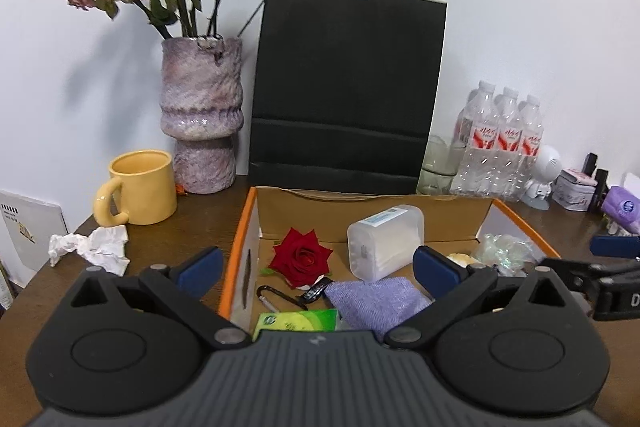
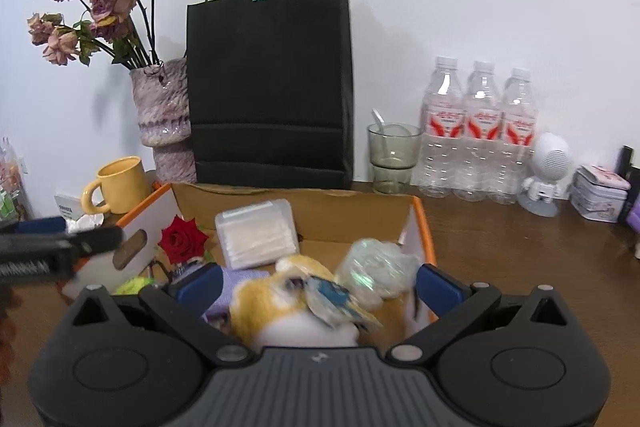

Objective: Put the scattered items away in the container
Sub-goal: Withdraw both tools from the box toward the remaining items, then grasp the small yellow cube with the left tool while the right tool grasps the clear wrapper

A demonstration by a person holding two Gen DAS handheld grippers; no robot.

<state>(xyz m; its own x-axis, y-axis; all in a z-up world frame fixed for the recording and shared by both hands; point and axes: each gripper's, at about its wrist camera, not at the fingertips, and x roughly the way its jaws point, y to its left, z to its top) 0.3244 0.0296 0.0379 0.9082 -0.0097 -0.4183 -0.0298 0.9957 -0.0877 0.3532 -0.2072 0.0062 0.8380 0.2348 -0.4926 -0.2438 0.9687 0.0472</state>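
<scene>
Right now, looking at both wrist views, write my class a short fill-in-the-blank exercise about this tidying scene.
1. The red rose lies inside the cardboard ____.
2. The mug left of the box is ____ in colour.
3. Behind the box stands a paper bag coloured ____.
4. The crumpled tissue lies ____ the box, on the table.

Missing words: box; yellow; black; outside

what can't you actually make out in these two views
- Plush toy, right wrist view: motion-blurred, lower part hidden behind the right tool; whether it touches a finger is unclear.
- Green packet, left wrist view: near end cut off by the left tool body; print too small.
- Cardboard box near wall: hidden by tool bodies in both views.
- Black bag: contents unseen.
</scene>
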